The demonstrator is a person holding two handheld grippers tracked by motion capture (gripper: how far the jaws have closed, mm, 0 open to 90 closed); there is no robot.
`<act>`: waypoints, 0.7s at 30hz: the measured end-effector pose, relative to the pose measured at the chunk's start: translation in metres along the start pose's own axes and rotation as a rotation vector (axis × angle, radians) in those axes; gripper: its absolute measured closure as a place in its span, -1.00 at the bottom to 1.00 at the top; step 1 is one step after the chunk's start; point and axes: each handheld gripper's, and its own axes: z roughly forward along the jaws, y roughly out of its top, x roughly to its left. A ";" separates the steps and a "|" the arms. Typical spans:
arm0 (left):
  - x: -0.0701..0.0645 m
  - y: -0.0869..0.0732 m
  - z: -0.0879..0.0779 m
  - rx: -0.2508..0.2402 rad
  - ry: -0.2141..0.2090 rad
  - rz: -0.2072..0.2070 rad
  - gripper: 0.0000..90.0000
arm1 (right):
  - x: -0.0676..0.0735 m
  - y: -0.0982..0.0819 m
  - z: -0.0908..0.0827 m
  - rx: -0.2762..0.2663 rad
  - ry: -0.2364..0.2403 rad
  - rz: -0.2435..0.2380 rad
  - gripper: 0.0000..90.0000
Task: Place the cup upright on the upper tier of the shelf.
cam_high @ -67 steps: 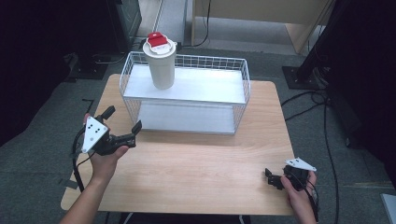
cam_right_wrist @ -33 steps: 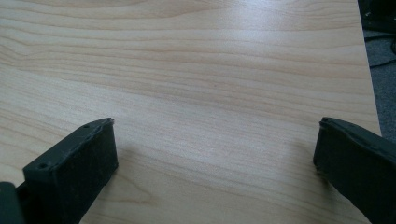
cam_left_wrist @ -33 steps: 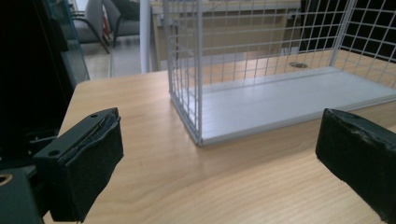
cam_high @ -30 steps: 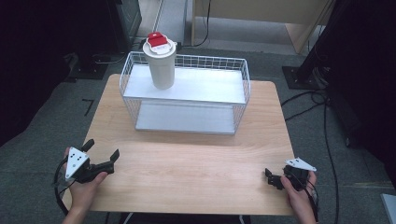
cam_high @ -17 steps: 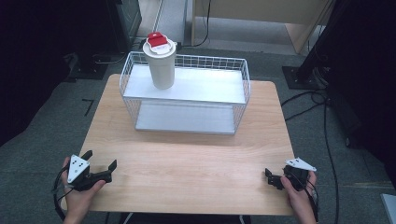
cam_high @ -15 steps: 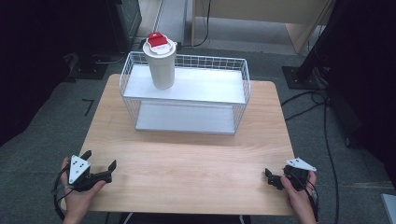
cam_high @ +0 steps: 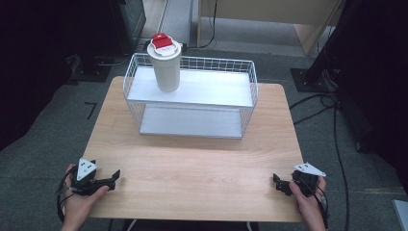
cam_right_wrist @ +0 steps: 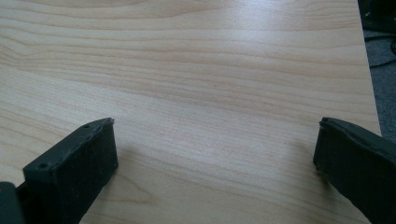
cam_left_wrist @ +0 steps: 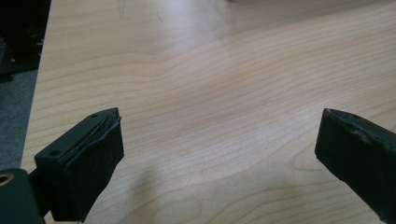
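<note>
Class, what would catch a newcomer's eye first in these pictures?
The cup with its red and white lid stands upright on the top shelf of the white wire rack at the table's far side. Near the front edge, the left tool and right tool sit open, one at each corner.

You are looking down on a light wooden tabletop with rounded corners, standing on a grey carpeted floor. Soft overhead light is falling on the wood grain and is leaving a pale sheen near the far edge. A dark cabinet is standing beyond the far left corner, and a pale wooden piece of furniture is showing along the top edge. At the right, a black stand base is resting on the floor, and black cables are trailing across the carpet beside it. Both far sides of the room are lying in deep shadow.
</note>
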 end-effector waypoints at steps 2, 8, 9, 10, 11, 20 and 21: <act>0.000 0.001 0.001 0.018 0.000 0.000 -0.95 | 0.000 0.000 0.000 -0.001 0.000 0.001 -1.00; 0.001 0.002 0.005 0.058 -0.009 0.001 -0.93 | 0.000 0.000 0.000 0.000 0.000 0.000 -1.00; 0.000 0.003 0.007 0.071 -0.013 0.005 -0.93 | 0.000 0.000 0.000 0.000 0.000 0.000 -1.00; 0.000 0.003 0.008 0.085 -0.014 0.008 -0.93 | 0.000 0.000 0.000 0.000 0.000 0.000 -1.00; -0.001 0.004 0.009 0.098 -0.012 0.013 -0.93 | 0.000 0.000 0.000 0.000 -0.001 0.000 -1.00; 0.001 0.005 0.013 0.133 -0.037 -0.006 -0.91 | 0.000 0.000 0.000 0.000 0.000 0.000 -1.00; 0.001 0.005 0.013 0.133 -0.035 -0.006 -0.91 | 0.000 0.000 0.000 0.000 0.000 0.000 -1.00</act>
